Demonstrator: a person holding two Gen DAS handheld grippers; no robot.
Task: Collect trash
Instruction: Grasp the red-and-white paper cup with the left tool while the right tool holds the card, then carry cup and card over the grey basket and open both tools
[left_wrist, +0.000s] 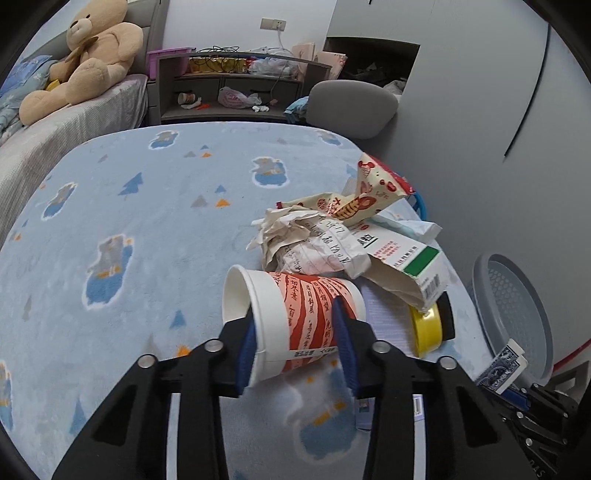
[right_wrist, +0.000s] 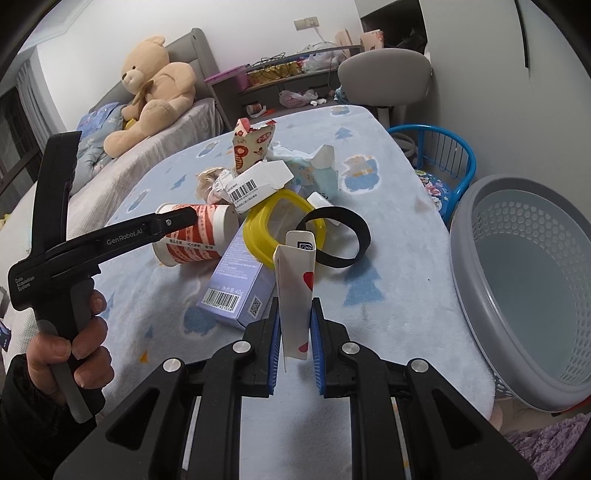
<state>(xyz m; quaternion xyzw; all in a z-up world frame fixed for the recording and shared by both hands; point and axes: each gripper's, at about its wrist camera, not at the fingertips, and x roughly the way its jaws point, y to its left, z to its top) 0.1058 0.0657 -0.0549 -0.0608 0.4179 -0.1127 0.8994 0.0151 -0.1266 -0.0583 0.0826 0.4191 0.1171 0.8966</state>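
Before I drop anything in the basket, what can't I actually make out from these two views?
- Basket: right wrist view's edge crops its near rim; left wrist view shows only a sliver.
- Purple box: far end buried under the yellow lid.
- Paper cup: its underside is hidden; whether it has left the blanket is unclear.
- Card pack: its lower end is hidden between the right jaws.

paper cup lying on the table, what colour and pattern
White paper cup with orange-red bands bearing printed characters; clearest in the left wrist view.
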